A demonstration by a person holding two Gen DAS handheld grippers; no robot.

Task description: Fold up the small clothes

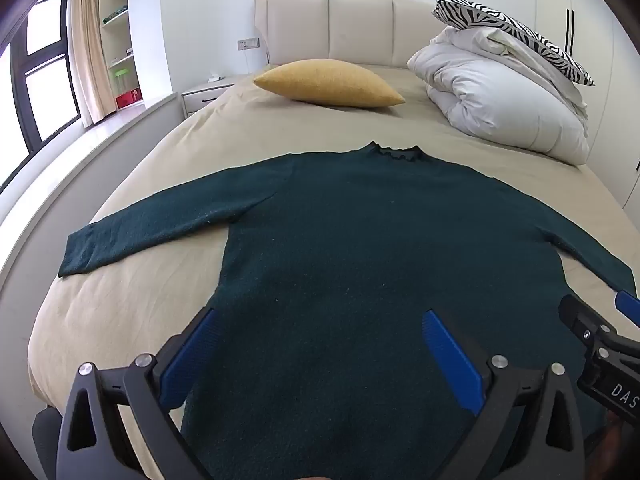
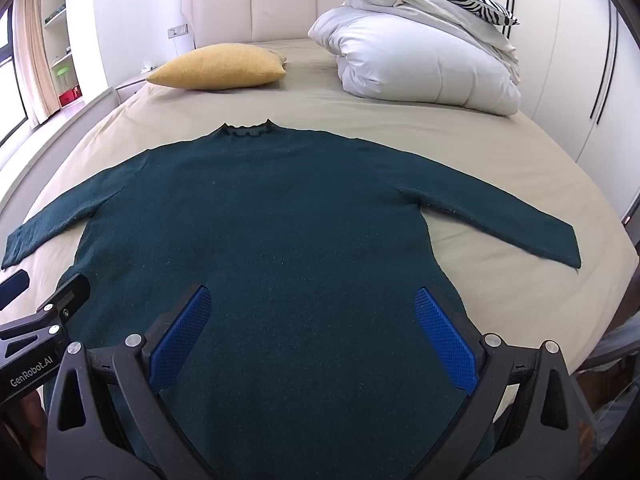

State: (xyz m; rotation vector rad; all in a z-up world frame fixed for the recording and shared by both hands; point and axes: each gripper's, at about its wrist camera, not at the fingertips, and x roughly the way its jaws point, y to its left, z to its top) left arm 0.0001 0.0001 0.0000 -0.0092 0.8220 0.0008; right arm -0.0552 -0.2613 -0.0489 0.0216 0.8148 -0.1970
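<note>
The dark green sweater [image 1: 360, 240] lies flat and spread out on the beige bed [image 1: 120, 312], its frilled collar [image 1: 394, 151] pointing away from me toward the headboard and its hem at the near edge, so its long axis runs straight ahead of my fingers while the two sleeves stretch out to either side. My left gripper [image 1: 320, 354] hangs tilted downward over the lower body of the sweater, toward its left side, jaws spread as wide as they go with nothing between them; the left sleeve [image 1: 132, 236] lies ahead and off to the left of that hand, well apart from the blue pads [image 1: 188, 356]. My right gripper [image 2: 312, 332] hangs the same way just beside it, over the lower right of the body, also released and empty, and the right sleeve [image 2: 520, 232] angles out ahead and to the right of it. Each hand is plainly the nearer one to its own sleeve. I judge the first fold will want a sleeve brought in across the body, so each gripper has to travel outward and forward to reach its cuff. Whether my fingertips hover above the knit or already brush it I cannot quite tell from these wide-angle views. A yellow cushion [image 1: 332, 84] and a folded white duvet [image 1: 504, 96] sit far up the bed, well clear of the sweater
</note>
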